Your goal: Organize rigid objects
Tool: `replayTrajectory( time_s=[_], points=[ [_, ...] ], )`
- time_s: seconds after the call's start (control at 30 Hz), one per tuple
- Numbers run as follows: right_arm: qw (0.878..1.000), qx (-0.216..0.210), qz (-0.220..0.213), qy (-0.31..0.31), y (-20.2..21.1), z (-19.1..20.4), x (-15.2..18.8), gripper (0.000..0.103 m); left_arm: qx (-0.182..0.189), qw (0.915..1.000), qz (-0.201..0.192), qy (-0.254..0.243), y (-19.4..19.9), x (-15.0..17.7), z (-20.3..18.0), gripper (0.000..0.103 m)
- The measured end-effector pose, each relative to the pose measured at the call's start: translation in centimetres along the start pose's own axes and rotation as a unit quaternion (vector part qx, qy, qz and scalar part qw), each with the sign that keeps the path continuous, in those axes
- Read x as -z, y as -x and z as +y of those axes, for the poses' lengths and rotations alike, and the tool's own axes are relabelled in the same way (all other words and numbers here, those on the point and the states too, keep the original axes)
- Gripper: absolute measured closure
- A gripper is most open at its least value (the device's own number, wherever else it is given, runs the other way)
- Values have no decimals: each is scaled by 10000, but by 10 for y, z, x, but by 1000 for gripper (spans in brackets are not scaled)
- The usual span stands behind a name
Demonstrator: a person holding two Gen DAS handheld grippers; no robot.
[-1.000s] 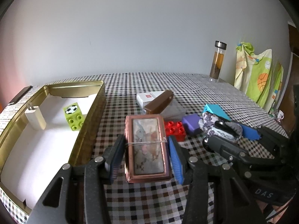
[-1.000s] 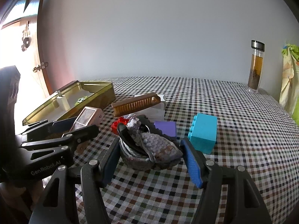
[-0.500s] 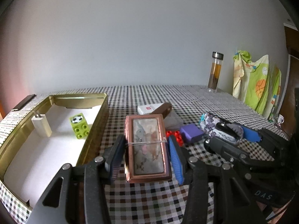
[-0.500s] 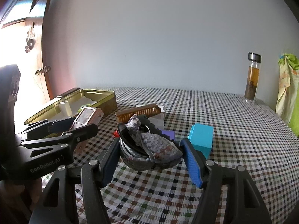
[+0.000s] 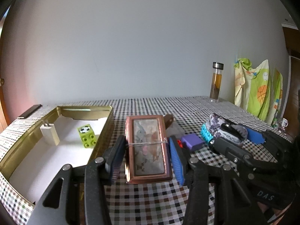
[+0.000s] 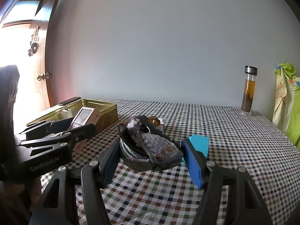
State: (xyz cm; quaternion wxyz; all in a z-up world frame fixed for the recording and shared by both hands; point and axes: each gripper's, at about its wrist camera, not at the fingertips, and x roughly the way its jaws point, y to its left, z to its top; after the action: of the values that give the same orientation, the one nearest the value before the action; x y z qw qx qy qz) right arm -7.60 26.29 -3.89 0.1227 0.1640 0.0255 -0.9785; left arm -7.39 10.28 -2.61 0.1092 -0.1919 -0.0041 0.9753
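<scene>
Your left gripper (image 5: 147,156) clamps the copper case (image 5: 148,147) lengthwise, lifted beside the gold tin (image 5: 105,131), presumably for stowing. Your right gripper (image 6: 151,158) grips the patterned pouch (image 6: 155,146) above the checked table (image 6: 234,140).

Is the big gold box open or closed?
Open. The gold tin has no lid on, so its white inside shows, with a green block and a white plug standing in it.
</scene>
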Motion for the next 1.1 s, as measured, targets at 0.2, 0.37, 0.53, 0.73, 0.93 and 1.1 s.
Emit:
replayTrajectory(
  time_s=[0.2, 0.37, 0.53, 0.73, 0.93, 1.1],
  points=[
    [9999, 61, -110, 20, 3, 7, 0, 36, -106, 9998, -166, 29, 7, 0, 8, 57],
    [9999, 27, -115, 69, 1, 17, -1, 36, -194, 9994, -290, 75, 13, 1, 17, 57],
    [9999, -31, -93, 87, -1, 26, -2, 36, -274, 9986, -432, 133, 20, 2, 25, 57],
    [9998, -111, -42, 137, -4, 38, -4, 36, -356, 9980, -475, 202, 22, 1, 32, 57],
    [9997, -180, -32, 189, -6, 45, -5, 36, -476, 9970, -537, 281, 25, 2, 39, 57],
    [9993, -291, 15, 243, -8, 52, -6, 36, -550, 9963, -566, 352, 29, 4, 48, 57]
  ],
)
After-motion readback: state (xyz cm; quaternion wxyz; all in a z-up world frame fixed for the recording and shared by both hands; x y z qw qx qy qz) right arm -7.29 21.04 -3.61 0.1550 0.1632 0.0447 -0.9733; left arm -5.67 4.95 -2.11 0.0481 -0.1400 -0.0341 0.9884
